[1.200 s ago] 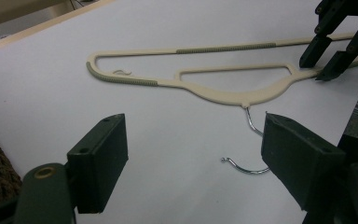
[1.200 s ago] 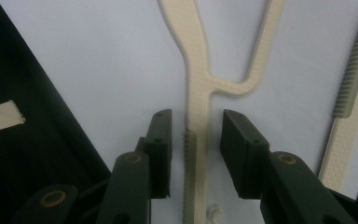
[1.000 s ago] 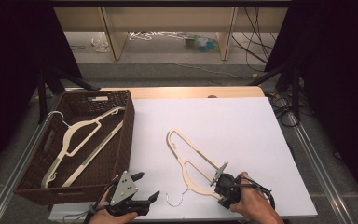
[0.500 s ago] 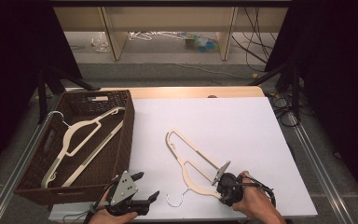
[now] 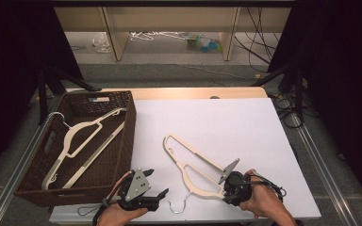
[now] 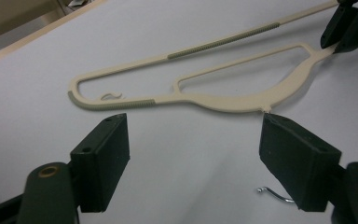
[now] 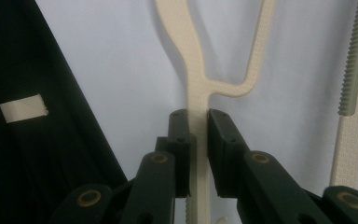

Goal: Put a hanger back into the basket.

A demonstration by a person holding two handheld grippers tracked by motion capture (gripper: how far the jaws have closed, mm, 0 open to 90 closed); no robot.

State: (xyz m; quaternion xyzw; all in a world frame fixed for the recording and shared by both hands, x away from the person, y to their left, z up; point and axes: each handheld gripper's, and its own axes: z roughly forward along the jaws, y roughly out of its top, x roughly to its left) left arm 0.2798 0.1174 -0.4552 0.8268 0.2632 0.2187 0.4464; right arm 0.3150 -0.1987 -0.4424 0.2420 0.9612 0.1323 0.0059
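Your right gripper (image 7: 198, 126) has just been closing and now clamps the cream hanger (image 5: 193, 162) on the bench (image 5: 245, 127). Your left gripper (image 6: 196, 154) stands open, apparently just short of the hanger's metal hook (image 5: 176, 205).

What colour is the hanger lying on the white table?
Cream, with a silver metal hook; the hanger shows best in the left gripper view.

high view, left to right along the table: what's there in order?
Brown wicker basket with a cream hanger in it → left claw, open → cream hanger on the white tabletop → right claw, shut on that hanger's arm.
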